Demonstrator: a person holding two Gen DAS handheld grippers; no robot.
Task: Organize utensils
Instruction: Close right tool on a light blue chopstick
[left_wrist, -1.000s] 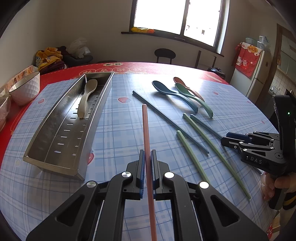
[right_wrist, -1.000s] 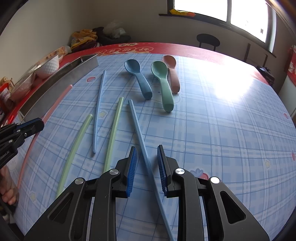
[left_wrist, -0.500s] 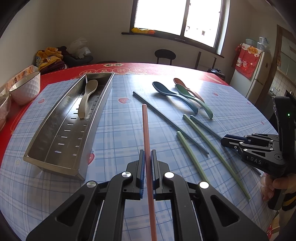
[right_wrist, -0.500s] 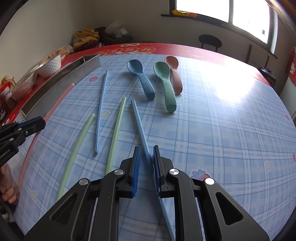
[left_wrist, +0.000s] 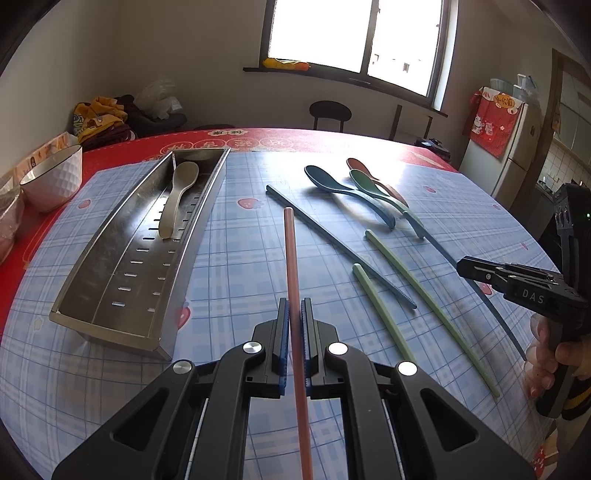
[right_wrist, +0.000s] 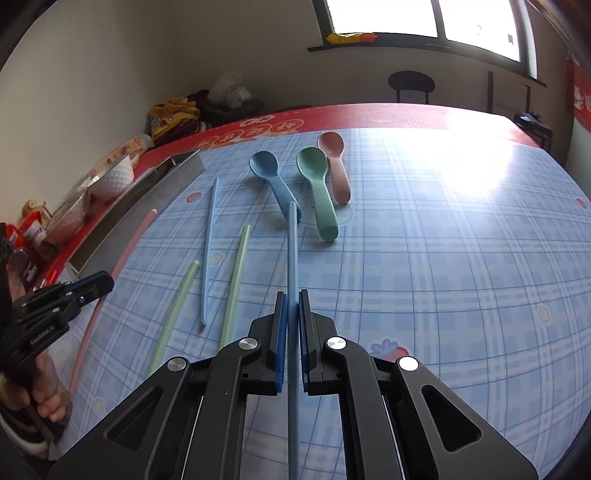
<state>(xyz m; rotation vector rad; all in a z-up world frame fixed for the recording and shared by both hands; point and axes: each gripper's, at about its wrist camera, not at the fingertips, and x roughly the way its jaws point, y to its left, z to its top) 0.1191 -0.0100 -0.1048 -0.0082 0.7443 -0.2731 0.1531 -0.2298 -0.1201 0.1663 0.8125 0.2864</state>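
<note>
My left claw (left_wrist: 294, 325) is clamping the pink chopstick (left_wrist: 290, 258), which is pointing straight ahead over the tabletop (left_wrist: 240, 240). My right claw (right_wrist: 292, 317) is closing its pads on the blue chopstick (right_wrist: 292, 251), also running straight ahead, tip ending near the blue spoon (right_wrist: 271, 177).

The steel tray (left_wrist: 122, 291) is sitting ahead and to the left of my left claw, with a beige spoon (left_wrist: 177, 199) lying inside.

Risks, as I am judging them: both grips are near one end of long thin sticks, so either stick could be pivoting or slipping between the pads during a swing. The blue chopstick's far tip could be knocking the blue spoon or the green spoon (right_wrist: 317, 188). Both claws heading for the narrow tray together could be colliding.

View differences: the left wrist view is showing the tray's slotted floor and the spoon in it; the right wrist view is showing only the tray's outer wall. The right view is showing the two green chopsticks (right_wrist: 236, 284) and a second blue chopstick (right_wrist: 209, 251) lying left of my right claw, plus the pink spoon (right_wrist: 334, 162) more plainly.
</note>
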